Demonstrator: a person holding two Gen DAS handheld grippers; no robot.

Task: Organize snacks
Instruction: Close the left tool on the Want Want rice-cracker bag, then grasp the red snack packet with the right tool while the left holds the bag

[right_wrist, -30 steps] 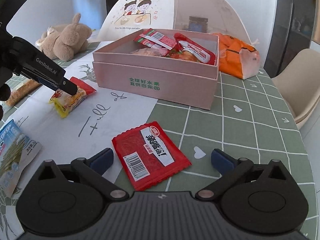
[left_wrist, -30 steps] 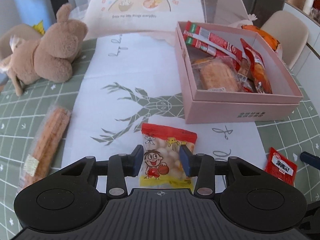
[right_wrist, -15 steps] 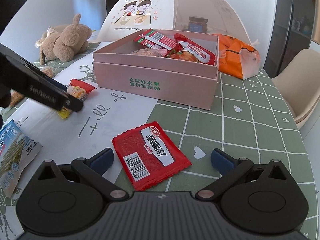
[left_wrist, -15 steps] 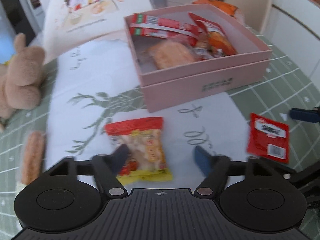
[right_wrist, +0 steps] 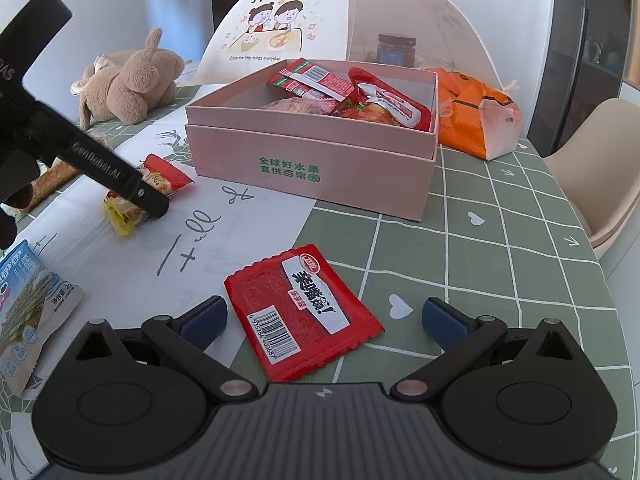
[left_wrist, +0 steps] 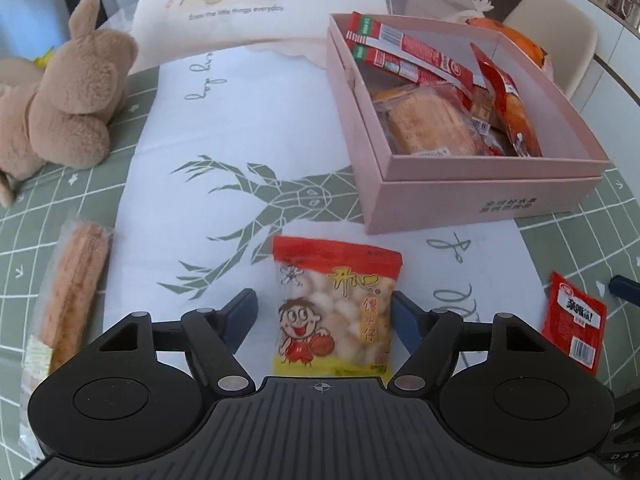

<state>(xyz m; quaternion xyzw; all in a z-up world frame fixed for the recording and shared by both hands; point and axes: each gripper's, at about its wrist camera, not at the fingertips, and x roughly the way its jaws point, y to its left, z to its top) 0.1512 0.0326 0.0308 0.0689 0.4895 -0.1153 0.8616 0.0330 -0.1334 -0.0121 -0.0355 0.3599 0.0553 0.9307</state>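
The pink box sits open on the white table runner, and I see it already holds two long red stick packs leaning on its far wall, a clear-wrapped biscuit pack on its floor and a red-orange pouch slanted along its right side; what lies under those I cannot make out. My left gripper has its jaws closing around the cartoon snack bag, which lies flat on the runner just in front of the box; the right pad looks to be at the bag's edge while the left pad stands clear, so nothing is clamped. My right gripper hangs with its jaws wide apart over the flat red packet, which lies across the seam between runner and green checked tablecloth, not touched by either pad. A broad stretch of bare runner lies between the bag and the plush toy. A long bread stick in a clear wrapper lies near the table's left edge, and a blue-white packet is cut off at the frame's side. Behind the box stand a mesh food cover and an orange bag, partly hidden by the box wall.
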